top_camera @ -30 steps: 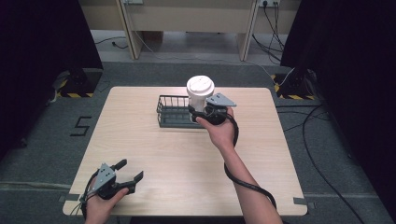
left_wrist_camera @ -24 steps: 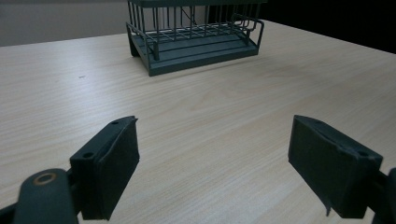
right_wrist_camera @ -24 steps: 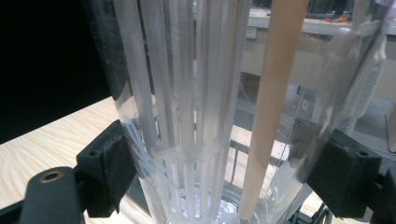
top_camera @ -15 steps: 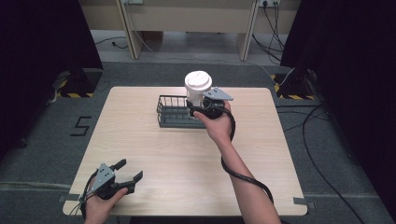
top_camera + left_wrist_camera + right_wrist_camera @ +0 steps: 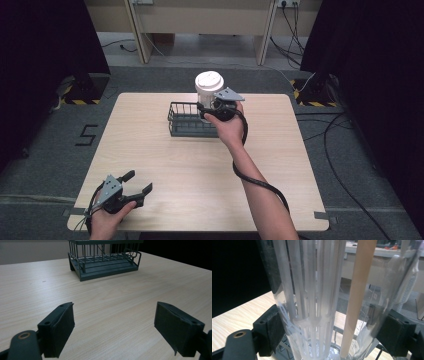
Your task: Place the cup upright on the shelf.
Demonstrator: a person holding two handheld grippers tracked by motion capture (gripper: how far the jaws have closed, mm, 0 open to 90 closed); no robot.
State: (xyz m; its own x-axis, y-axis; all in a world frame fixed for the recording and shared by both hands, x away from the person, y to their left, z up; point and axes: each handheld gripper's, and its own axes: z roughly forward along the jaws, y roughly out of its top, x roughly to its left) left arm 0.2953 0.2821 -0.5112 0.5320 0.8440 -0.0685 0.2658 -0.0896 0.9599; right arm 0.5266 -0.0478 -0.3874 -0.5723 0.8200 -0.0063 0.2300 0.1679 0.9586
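The right gripper (image 5: 214, 106) is clamped on a clear plastic cup with a white lid (image 5: 208, 89), holding it upright above the right end of a dark wire basket (image 5: 186, 120). In the right gripper view the jaws press on both sides of the cup (image 5: 324, 302), and through its clear wall show white ribbed pieces and a tan stick (image 5: 357, 297) leaning inside. Whether the cup's base touches the basket floor cannot be told.

The left gripper (image 5: 131, 188) rests near the front left corner of the table (image 5: 280, 165), well apart from the basket, its jaws spread wide with nothing between them. In the left gripper view the basket (image 5: 105, 261) stands farther up the bare wood.

The table is pale wood with a fine grain. It stands on grey carpet with a "5" (image 5: 86, 135) marked to the left. Black curtains hang at both sides, yellow-and-black striped tape (image 5: 315, 103) marks the floor near them, cables (image 5: 345, 130) trail on the right, and a light wooden desk (image 5: 200, 20) stands at the back.
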